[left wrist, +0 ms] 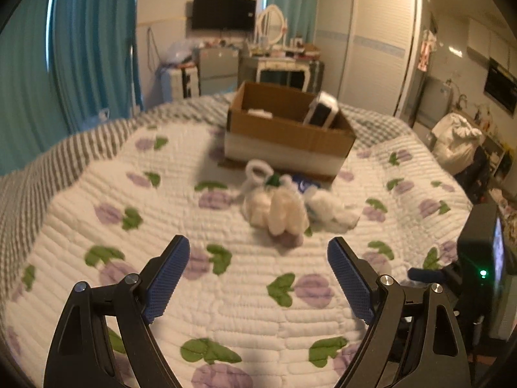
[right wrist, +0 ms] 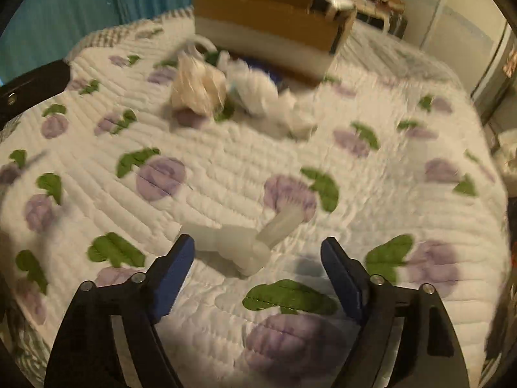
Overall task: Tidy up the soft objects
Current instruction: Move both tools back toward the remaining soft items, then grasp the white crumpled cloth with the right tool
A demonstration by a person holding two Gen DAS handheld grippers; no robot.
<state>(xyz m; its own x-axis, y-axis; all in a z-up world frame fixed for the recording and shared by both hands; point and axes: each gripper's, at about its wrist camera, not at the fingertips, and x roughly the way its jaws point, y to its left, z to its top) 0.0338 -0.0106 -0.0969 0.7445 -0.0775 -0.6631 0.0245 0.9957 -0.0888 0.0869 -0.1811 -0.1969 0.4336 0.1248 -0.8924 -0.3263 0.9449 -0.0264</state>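
- The quilt [left wrist: 97, 168], white with purple flowers and green leaves, spreads under both grippers and runs past the frame edges on every side.
- The box [left wrist: 284, 132], brown cardboard with a white lower band, stands open-topped on the quilt far ahead of the left gripper [left wrist: 258, 255]. A dark item with a white rim [left wrist: 321, 110] leans inside at its right wall, and something white [left wrist: 258, 111] lies low at the back; neither can be made out further. In the right wrist view the box [right wrist: 268, 22] is blurred and its top is cut off by the frame.
- The soft pile [left wrist: 284, 203], cream and white plush pieces with a looped strap and a green bit, lies ahead of the left gripper, just before the box. Blur hides where one piece ends and the next begins.
- A small white object [right wrist: 239, 245] with a ribbed tube lies on the quilt just ahead of the right gripper [right wrist: 258, 252], closer to its left finger; what it is cannot be told.
- Left gripper: spread wide, holding nothing.
- Right gripper: spread wide, holding nothing.
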